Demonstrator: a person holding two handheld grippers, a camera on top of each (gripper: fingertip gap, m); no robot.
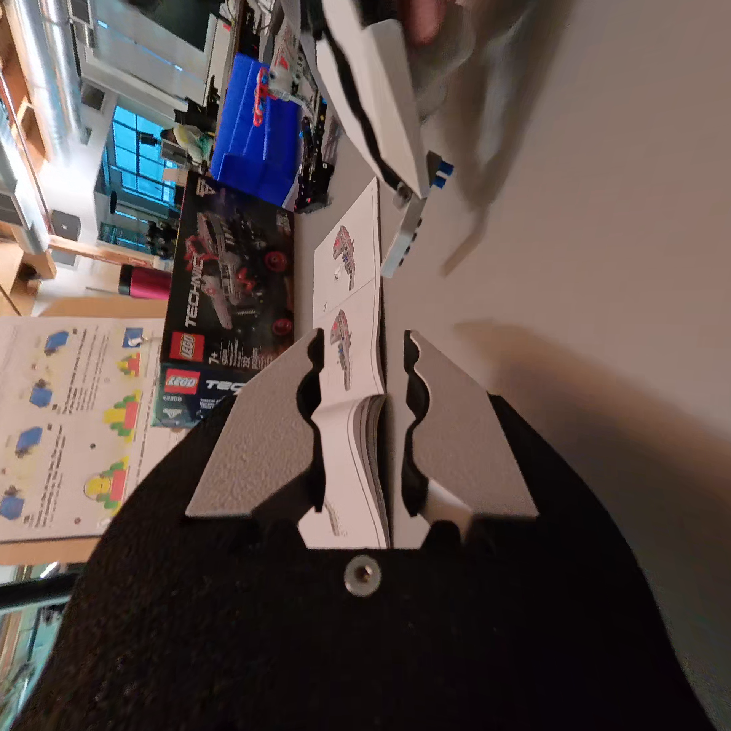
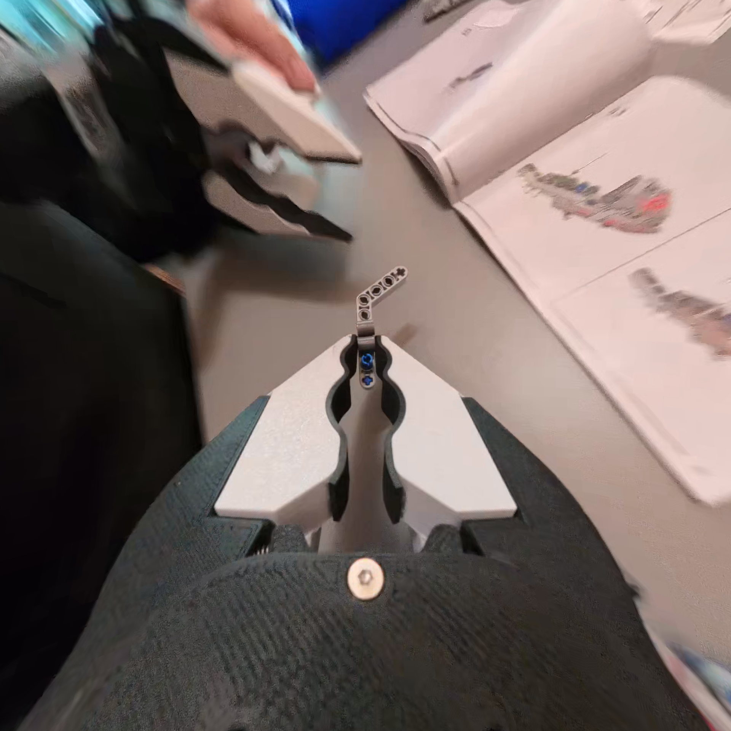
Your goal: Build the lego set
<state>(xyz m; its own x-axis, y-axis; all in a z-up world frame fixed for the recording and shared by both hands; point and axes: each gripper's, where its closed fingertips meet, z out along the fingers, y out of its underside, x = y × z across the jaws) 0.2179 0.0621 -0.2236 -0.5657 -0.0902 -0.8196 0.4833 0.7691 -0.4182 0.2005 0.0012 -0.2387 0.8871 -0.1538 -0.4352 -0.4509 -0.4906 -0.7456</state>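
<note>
Between the tips of the right gripper [image 2: 366, 336], a grey bent beam [image 2: 375, 294] stands pinched at a darker grey connector, its angled upper arm pointing up and to the right. Blue pins [image 2: 366, 359] sit in the lower holes, down in the gap between the white fingers [image 2: 292, 427]. Only the tips clamp the part; farther back the wavy black pads stay apart.

Across the pale table [image 2: 455, 316], the left gripper [image 2: 344, 197] appears blurred at upper left of the right wrist view, a person's fingers on its top. An open booklet [image 2: 593, 221] lies to the right, its pages showing drawings of a grey and red model.

From the left wrist view, which is rolled on its side, the left gripper [image 1: 364, 340] hangs with jaws parted and nothing between them, over the booklet's [image 1: 352, 285] edge. Beyond it the right gripper [image 1: 411, 190] reaches in from the top, the beam [image 1: 401, 243] jutting from its tips, with blue pins [image 1: 443, 174] showing at the side.

Farther back stand a dark set box [image 1: 233, 277], a blue bin [image 1: 257, 130] with a partly built model [image 1: 285, 75] beside it, and a printed sheet [image 1: 75, 427] with coloured brick figures. A pink and black bottle [image 1: 144, 281] stands behind the box.
</note>
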